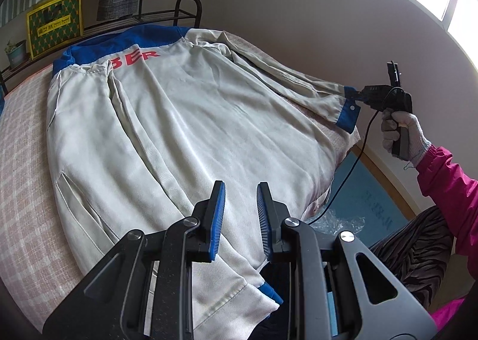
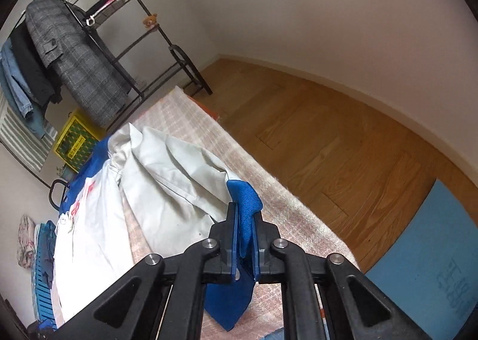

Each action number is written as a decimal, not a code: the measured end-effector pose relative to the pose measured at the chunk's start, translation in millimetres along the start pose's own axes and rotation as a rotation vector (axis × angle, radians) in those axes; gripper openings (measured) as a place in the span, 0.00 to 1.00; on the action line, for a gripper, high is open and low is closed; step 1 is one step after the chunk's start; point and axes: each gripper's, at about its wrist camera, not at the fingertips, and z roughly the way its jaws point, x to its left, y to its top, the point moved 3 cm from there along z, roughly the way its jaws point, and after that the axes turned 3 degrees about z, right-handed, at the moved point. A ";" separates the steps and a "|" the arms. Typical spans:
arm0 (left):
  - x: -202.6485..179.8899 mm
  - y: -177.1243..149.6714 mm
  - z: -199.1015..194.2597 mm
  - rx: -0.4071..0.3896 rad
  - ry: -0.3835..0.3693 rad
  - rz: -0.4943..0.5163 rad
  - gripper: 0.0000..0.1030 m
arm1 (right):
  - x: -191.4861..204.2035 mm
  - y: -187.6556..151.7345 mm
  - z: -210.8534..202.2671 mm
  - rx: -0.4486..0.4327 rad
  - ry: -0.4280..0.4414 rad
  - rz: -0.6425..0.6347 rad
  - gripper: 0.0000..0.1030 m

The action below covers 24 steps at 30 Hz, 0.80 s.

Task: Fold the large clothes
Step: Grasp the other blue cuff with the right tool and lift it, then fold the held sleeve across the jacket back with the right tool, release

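Both tongs belong to us: our right tongs (image 2: 244,232) are pressed together on the blue cuff (image 2: 243,199) of the jacket's sleeve, the cloth pinched between the two blue pads and a flap of it hanging below them. Our left tongs (image 1: 240,187) stand slightly spread with nothing between the pads; they hover over the lower part of the jacket (image 1: 191,131), near its hem.

From the left wrist view we see the jacket lying back up across the worktop (image 1: 21,137), which wears a pale pink checked cover. It is off-white with a blue yoke and collar at the far end and red letters just under the yoke. Its hem hangs over the near edge, where a blue band (image 1: 273,290) shows. One sleeve is folded in along the body on the left of that view. The other sleeve (image 1: 298,83) stretches out to the right of that view, and its cuff meets the right tongs (image 1: 357,95) past the worktop's edge. Our gloved right hand (image 1: 400,131) grips the handle there, with a pink sleeve behind it and a black cable trailing down.

From the right wrist view the sleeve rises in loose folds from the body to the pinched cuff, lifted off the cover. Beyond lie a wooden floor (image 2: 328,137) and a blue mat (image 2: 433,250). A black metal rack (image 2: 134,41) stands at the far end of the worktop with a grey checked coat (image 2: 77,56) hanging on it, a small teddy bear (image 2: 150,20) on a shelf, and a yellow bag (image 2: 74,143) below.
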 end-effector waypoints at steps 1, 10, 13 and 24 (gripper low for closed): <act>-0.8 0.5 0.0 0.000 0.000 0.003 0.20 | 5.3 4.3 -12.9 -0.028 0.013 -0.010 0.05; -8.1 4.3 2.8 -0.004 -0.001 0.029 0.20 | 63.3 6.2 -91.1 -0.169 0.112 -0.186 0.04; -4.5 6.7 3.6 -0.010 -0.001 0.011 0.20 | 97.9 -11.7 -105.3 -0.170 0.147 -0.319 0.04; 13.8 16.4 1.4 -0.020 0.000 -0.063 0.20 | 184.2 -169.6 -96.7 0.147 0.342 -0.799 0.04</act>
